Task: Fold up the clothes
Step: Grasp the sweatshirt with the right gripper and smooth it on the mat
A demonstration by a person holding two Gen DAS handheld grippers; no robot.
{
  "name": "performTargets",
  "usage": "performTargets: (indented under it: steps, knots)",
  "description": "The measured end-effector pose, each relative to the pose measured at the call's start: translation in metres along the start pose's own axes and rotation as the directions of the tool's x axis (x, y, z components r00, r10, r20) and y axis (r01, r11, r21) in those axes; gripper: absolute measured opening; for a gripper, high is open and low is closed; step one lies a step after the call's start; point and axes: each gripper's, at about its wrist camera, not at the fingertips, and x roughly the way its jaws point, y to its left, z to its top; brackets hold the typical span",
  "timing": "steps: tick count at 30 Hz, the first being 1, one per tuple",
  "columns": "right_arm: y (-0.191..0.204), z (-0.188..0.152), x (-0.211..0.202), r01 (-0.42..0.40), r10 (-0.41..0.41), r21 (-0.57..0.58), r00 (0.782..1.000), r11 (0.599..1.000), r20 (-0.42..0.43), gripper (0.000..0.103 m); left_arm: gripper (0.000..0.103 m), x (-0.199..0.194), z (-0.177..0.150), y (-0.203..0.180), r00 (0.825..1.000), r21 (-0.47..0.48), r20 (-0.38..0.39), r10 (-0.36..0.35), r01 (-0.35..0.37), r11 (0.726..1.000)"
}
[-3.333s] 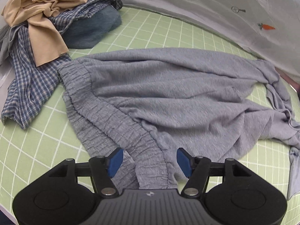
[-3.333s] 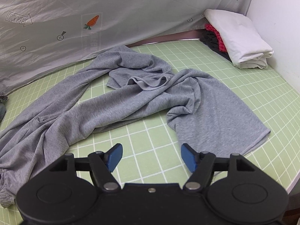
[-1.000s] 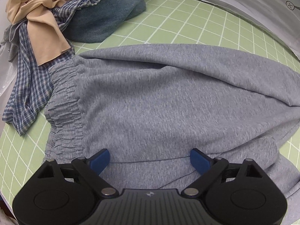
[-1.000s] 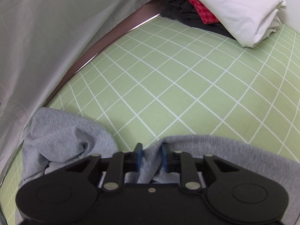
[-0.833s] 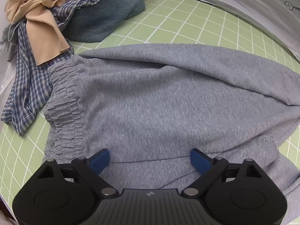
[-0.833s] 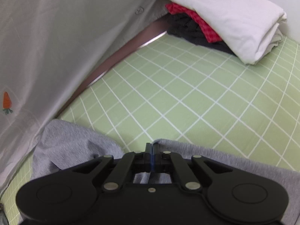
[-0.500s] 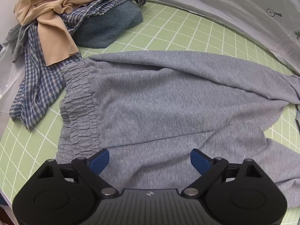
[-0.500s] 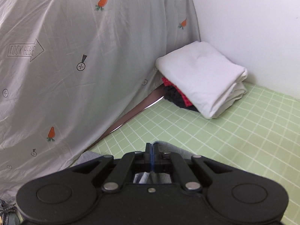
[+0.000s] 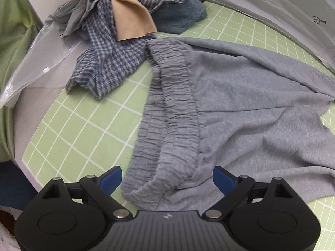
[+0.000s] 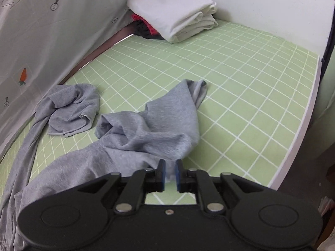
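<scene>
Both my hands had swung toward me since a second before: the left view now took in the waistband (image 9: pixel 171 113) and the mat's (image 10: pixel 240 87) near left corner, and the right view the open mat out to the folded pile (image 10: pixel 178 18) far off. Across that mat lay the grey trousers (image 9: pixel 251 108), waistband at the left beside the unsorted heap (image 9: pixel 117 27), one leg dragged rightward and bunched just ahead of my right tongs (image 10: pixel 170 174), the other crumpled by the curtain (image 10: pixel 52 31). Those tongs' jaws were parting, with a scrap of leg cloth seemingly between them, so I judged the leg just let go, still unsmoothed. My left tongs (image 9: pixel 167 178) stood spread wide over the waistband's near end, gripping nothing.
</scene>
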Motion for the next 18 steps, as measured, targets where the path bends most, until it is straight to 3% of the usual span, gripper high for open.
performTargets:
  steps: [1, 5, 7, 9, 11, 12, 14, 18]
  knots:
    - [0.004, 0.0, -0.003, -0.009, 0.009, -0.009, 1.0, 1.0, 0.009, 0.037, 0.093, 0.001, -0.003, 0.005, 1.0, -0.005, -0.008, 0.001, -0.001, 1.0]
    - [0.023, -0.007, -0.009, -0.033, 0.033, -0.047, 0.999, 0.998, 0.005, 0.047, 0.093, 0.006, -0.017, 0.016, 0.999, 0.006, -0.037, -0.03, 0.031, 1.0]
    - [0.031, -0.014, -0.012, -0.047, 0.046, -0.069, 0.999, 0.996, -0.009, 0.048, 0.088, 0.007, -0.02, 0.018, 0.998, 0.003, -0.036, -0.051, 0.051, 0.999]
    - [0.039, -0.021, -0.015, -0.061, 0.06, -0.094, 0.998, 0.994, -0.022, 0.048, 0.065, 0.009, -0.021, 0.02, 0.997, -0.003, -0.031, -0.069, 0.069, 0.998]
    - [0.045, -0.03, -0.019, -0.07, 0.066, -0.126, 0.997, 0.99, -0.035, 0.048, 0.048, 0.011, -0.021, 0.021, 0.996, -0.007, -0.021, -0.083, 0.083, 0.997]
    - [0.048, -0.034, -0.02, -0.069, 0.064, -0.14, 0.997, 0.988, -0.04, 0.048, 0.033, 0.01, -0.02, 0.022, 0.996, 0.0, -0.007, -0.089, 0.089, 0.996]
    - [0.052, -0.043, -0.023, -0.07, 0.062, -0.161, 0.997, 0.984, -0.052, 0.048, 0.017, 0.009, -0.018, 0.026, 0.993, 0.014, 0.025, -0.113, 0.113, 0.993]
    - [0.057, -0.054, -0.025, -0.07, 0.061, -0.152, 0.996, 0.986, -0.067, 0.048, 0.011, 0.008, -0.011, 0.047, 0.989, -0.03, 0.05, -0.137, 0.139, 0.99]
